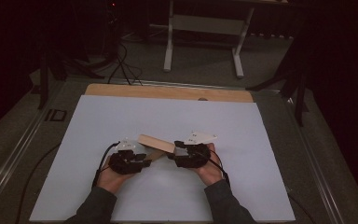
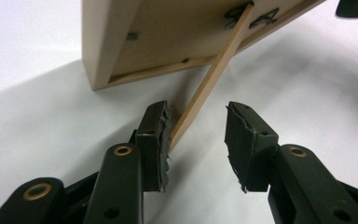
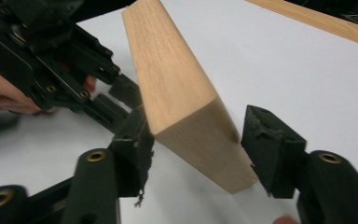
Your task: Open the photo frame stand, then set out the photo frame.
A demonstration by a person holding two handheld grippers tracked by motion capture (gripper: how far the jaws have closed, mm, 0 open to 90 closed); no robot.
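Observation:
A light wooden picture frame (image 1: 156, 143) hangs tilted just above the white sheet between my two grippers. Its back and a thin wooden prop strut (image 2: 205, 88) face the left gripper view. My left gripper (image 2: 198, 140) is open; the strut's lower end lies between the jaws, against the left pad (image 2: 161, 140). My right gripper (image 3: 198, 154) is shut on a corner of the frame (image 3: 177, 93), with a pad pressed on each side. In the high view the left gripper (image 1: 145, 161) and right gripper (image 1: 171, 154) sit close together at the frame's near edge.
A white sheet (image 1: 168, 205) covers the table, with a strip of bare wood (image 1: 168, 92) at its far edge. Beyond stands a white-legged table (image 1: 205, 23), and cables (image 1: 121, 65) lie on the dark floor. Both hands come in from the bottom.

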